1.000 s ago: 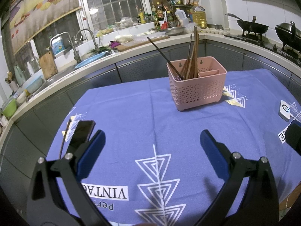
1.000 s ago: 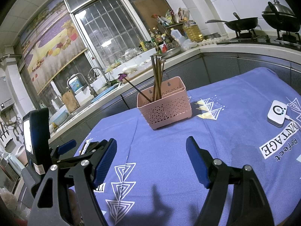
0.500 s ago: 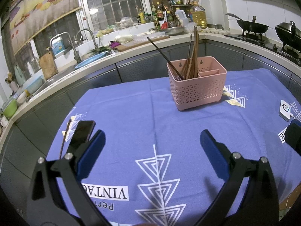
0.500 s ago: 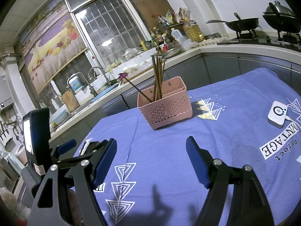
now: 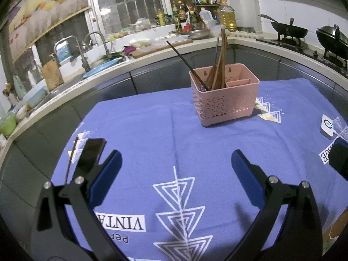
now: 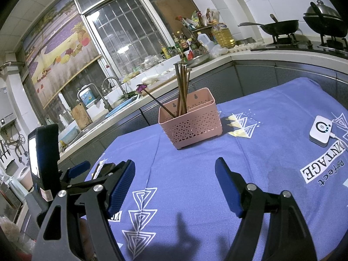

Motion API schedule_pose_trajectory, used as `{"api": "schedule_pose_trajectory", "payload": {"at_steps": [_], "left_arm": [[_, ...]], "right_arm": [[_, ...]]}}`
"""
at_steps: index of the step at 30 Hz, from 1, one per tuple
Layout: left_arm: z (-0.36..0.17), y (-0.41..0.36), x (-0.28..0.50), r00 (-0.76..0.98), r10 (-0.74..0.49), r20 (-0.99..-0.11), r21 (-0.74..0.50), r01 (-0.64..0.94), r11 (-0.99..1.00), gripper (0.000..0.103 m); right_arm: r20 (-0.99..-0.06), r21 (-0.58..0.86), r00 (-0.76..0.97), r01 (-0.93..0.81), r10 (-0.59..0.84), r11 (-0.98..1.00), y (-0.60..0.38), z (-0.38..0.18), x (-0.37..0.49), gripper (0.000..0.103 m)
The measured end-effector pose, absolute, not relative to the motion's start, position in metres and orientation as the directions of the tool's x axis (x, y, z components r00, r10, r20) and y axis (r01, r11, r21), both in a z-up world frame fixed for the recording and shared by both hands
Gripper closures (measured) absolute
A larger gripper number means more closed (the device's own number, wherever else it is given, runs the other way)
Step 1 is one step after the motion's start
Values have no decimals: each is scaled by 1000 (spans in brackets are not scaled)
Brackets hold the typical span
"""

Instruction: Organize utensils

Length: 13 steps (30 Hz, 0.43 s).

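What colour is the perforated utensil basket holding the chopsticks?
Pink perforated plastic basket; clearest in the left wrist view.

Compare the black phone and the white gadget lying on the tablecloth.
The phone is black, long and flat; the white gadget is small, squarish and rounded. The phone lies at the left edge near the left tool; the gadget lies at the right side and has a cable attached. Both rest flat on the blue tablecloth.

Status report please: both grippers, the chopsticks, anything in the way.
Left gripper open, empty. Right gripper open, empty. Chopsticks standing in pink basket; one stray chopstick beside phone. Nothing blocking basket.
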<state>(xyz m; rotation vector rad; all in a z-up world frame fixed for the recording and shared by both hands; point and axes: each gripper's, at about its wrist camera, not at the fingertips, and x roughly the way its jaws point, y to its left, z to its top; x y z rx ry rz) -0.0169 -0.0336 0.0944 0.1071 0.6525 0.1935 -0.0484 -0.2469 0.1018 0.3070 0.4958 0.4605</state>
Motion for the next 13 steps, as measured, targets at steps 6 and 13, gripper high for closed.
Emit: {"api": "schedule_pose_trajectory", "payload": {"at_steps": [6, 13], "left_arm": [[91, -37, -15, 771, 197, -606, 157, -127, 979, 6], [90, -32, -15, 762, 202, -615, 157, -133, 979, 6]], "right_arm": [[-386, 387, 782, -343, 489, 856, -247, 102, -49, 27], [-389, 404, 786, -323, 480, 856, -248, 94, -62, 27]]}}
